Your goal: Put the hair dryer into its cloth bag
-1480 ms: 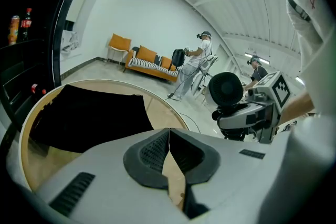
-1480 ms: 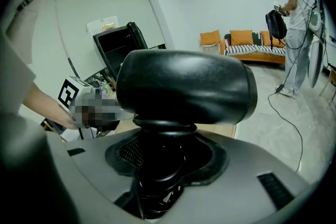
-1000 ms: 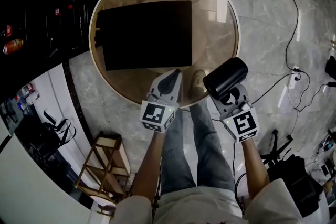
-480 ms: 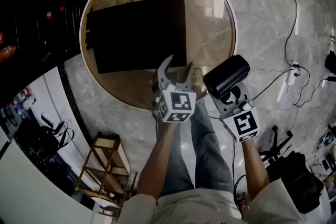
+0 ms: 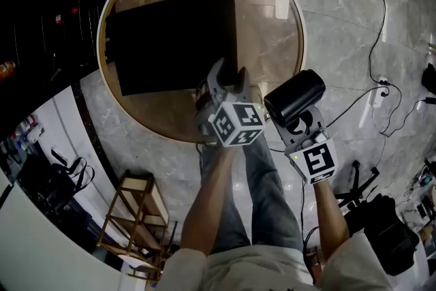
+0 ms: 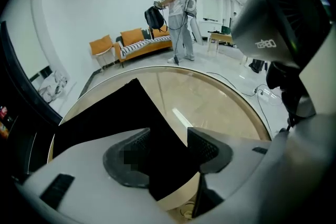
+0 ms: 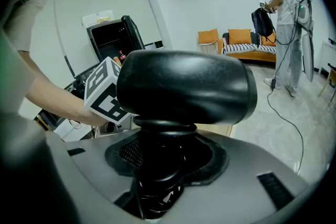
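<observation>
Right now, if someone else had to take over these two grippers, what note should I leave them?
The left gripper has just opened its jaws; they hang wide apart over the near corner of the bag. The corner shows between them, not gripped.
The right gripper is shut on the handle of the hair dryer, holding it in the air just off the table.
The bag lies flat on the table, and its mouth cannot be made out.
Done: the hair dryer is in hand.
Left: grip the bag, open it, slide the hair dryer in.
</observation>
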The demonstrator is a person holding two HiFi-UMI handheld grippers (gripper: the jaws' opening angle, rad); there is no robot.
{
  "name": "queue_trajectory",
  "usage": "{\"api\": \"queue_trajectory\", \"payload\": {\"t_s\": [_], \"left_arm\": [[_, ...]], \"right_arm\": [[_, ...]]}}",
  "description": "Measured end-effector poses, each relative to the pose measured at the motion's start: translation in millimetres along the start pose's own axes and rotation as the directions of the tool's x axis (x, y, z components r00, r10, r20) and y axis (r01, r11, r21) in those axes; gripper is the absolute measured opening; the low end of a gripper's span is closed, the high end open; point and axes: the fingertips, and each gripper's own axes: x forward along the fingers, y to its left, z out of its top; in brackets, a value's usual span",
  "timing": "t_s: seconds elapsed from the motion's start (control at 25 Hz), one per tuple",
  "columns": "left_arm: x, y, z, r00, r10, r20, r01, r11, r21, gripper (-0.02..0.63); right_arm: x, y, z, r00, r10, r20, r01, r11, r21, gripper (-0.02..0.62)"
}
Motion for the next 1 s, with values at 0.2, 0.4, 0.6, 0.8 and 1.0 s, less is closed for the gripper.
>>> {"api": "queue_trajectory", "payload": {"t_s": [0.2,0.4,0.6,0.8,1.0], "left_arm": [[-4.4,1.4,5.1,0.999,0.006,0.043,-0.005,1.000,-0.013,0.179],[-1.7,5.5,3.5,0.999,0.003,0.041,-0.002,1.000,-0.030,0.104],[1.5,11.4,1.4,1.000,-0.008,0.025,0.010,0.999,-0.053,0.055],[-9.3,21.5,9.4,0.996,0.016,0.083,-0.007,0.995,-0.103,0.041],[-45.2,40.3,23.0,0.975,0.086,0.205,-0.041,0.976,-0.213,0.040]], "right_arm": [[0.9,-0.4,-3.2,1.000,0.004,-0.020,-0.004,1.000,0.001,0.198],[2.7,-2.1,-3.3,1.000,0.003,-0.018,-0.003,1.000,0.007,0.198],[1.8,-1.6,-7.0,1.000,0.005,-0.031,-0.005,1.000,0.006,0.198],[2.1,-2.6,-7.9,0.999,0.009,-0.039,-0.009,1.000,-0.003,0.198],[4.0,-1.5,-6.6,0.998,0.017,-0.052,-0.017,1.000,-0.015,0.198]]}}
